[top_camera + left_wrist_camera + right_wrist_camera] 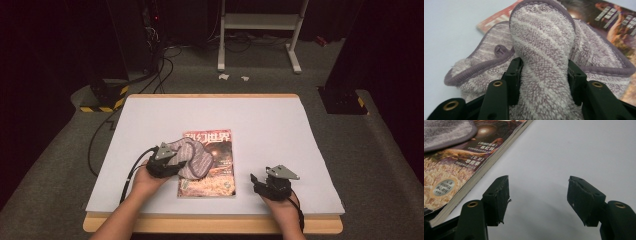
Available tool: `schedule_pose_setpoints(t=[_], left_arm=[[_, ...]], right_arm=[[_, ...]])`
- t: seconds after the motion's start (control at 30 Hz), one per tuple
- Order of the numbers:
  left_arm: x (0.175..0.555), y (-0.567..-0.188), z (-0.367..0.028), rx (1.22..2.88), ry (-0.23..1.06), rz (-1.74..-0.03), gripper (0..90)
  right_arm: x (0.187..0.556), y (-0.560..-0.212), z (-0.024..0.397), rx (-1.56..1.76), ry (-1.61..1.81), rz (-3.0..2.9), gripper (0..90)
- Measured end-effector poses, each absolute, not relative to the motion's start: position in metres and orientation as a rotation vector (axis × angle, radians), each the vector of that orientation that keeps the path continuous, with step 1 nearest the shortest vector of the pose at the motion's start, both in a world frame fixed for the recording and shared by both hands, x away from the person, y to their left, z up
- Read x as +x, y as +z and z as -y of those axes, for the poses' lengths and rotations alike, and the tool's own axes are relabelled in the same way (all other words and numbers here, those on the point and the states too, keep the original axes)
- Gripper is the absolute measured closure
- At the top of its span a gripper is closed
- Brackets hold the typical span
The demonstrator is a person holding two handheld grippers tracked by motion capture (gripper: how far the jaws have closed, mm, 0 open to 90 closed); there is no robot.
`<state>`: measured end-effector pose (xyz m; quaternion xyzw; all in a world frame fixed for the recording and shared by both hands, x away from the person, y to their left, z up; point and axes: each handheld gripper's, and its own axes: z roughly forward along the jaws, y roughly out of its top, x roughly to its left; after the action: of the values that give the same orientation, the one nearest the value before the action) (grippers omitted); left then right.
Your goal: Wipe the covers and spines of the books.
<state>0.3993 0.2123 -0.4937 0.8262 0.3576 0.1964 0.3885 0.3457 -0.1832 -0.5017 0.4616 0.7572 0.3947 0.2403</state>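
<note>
A magazine point(212, 165) with an orange and dark cover lies on the white table top, and a grey-purple striped towel point(192, 157) is bunched over its left half. My left gripper point(172, 162) is shut on a thick fold of the towel point(544, 57), with a black pad pressed into the pile on each side. My right gripper point(260, 182) rests on the table to the right of the magazine; its jaws stand wide apart over bare white surface point(539, 192) with nothing between them. The magazine point(461, 170) and a corner of the towel point(446, 131) lie to their left.
The white table top point(270, 125) has a wooden edge point(215, 225) at the front. Beyond the table, cables point(155, 70) and a white frame point(260, 30) stand on the dark floor. A yellow-black striped base point(102, 100) sits at the far left corner.
</note>
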Motion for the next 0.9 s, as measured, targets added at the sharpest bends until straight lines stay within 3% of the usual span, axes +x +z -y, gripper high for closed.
schedule_pose_setpoints(t=[0.33, 0.9], left_arm=[[0.399, -0.491, -0.209, 2.083, 0.519, -0.913, 55.8], [0.415, -0.491, -0.114, 2.144, 0.446, -0.767, 55.8]], right_arm=[[0.346, -0.502, 0.183, 1.260, 1.080, -2.073, 34.7], [0.345, -0.501, 0.184, 1.255, 1.093, -2.075, 34.6]])
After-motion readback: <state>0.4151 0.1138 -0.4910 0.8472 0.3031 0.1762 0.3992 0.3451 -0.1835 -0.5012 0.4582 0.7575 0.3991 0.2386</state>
